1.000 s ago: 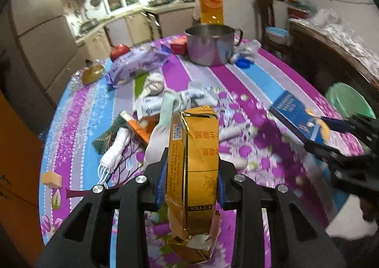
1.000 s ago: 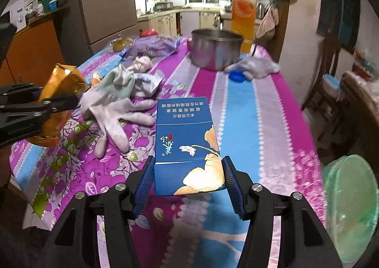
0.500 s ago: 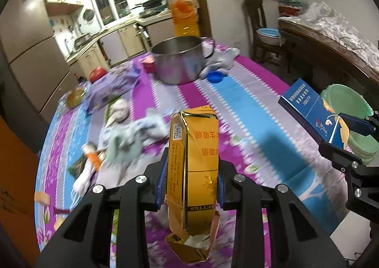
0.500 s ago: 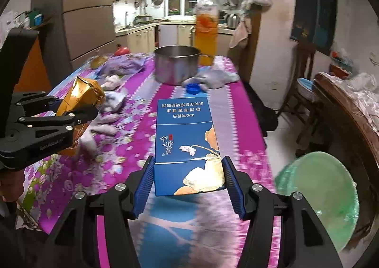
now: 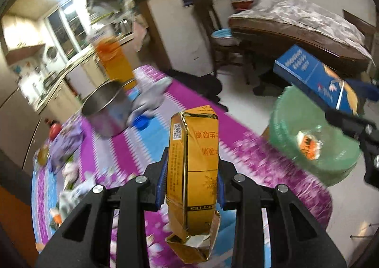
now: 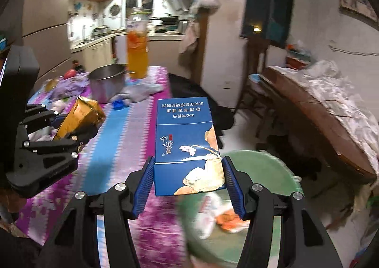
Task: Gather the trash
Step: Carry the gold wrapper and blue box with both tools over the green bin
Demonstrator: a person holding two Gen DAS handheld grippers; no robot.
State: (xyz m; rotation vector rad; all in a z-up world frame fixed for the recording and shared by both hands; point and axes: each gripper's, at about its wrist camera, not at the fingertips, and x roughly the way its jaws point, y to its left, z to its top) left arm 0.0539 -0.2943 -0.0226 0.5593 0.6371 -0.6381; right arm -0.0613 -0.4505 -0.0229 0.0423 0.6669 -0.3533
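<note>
Gold foil marks the crumpled yellow cigarette pack (image 5: 193, 171) that is clamped upright between the blue pads of the left tool (image 5: 192, 179), its torn lower end hanging below the jaws; the narrow grip across its sides is judged to suit a flattened, empty pack. Beyond that tool, on the striped surface (image 5: 163, 140), a steel pot (image 5: 107, 111), a blue bottle cap (image 5: 141, 123) and an orange drink bottle (image 5: 113, 60) are seen, none of them touched. To the right of the left tool, past the edge of the surface, a green basin (image 5: 331, 163) is set low beside it, apparently as the trash container, since a crumpled wrapper (image 5: 308, 145) is already lying inside. Further right, the blue cigarette box (image 6: 188, 149) is gripped flat by its sides in the right tool (image 6: 188, 185), held just above the near rim of the basin, which suggests a drop is being prepared. Only from the left wrist view is the basin's whole bowl made out; only from the right wrist view is the box's printed face shown, along with the left tool from the side.
</note>
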